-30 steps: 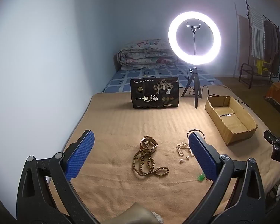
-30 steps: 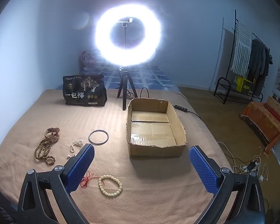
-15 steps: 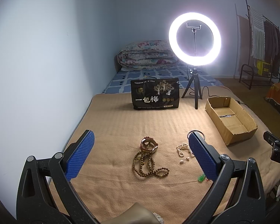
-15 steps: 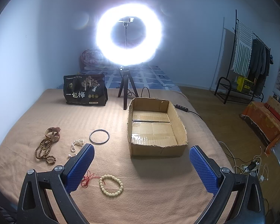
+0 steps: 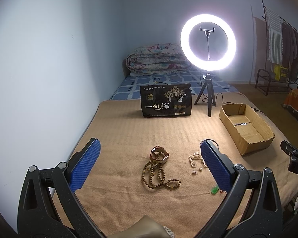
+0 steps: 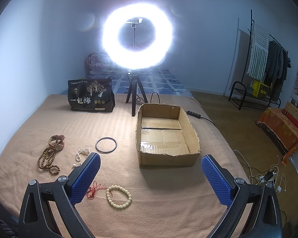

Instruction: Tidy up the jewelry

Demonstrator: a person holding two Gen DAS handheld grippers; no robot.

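The left gripper (image 5: 149,164) is a black, matte, faintly speckled frame — two arms that widen toward the camera, each with a rounded triangular cut-out. Its fingers (image 5: 85,166) carry long blue pads with a fine honeycomb texture. A silver round-headed screw sits at each joint, two showing on either arm. At the bottom edge of the left wrist view a tan, rounded shape with a bit of white knit beside it shows; what it is cannot be told. The right gripper (image 6: 149,180) has the same build — black arms, blue textured fingers (image 6: 216,180), silver screws.
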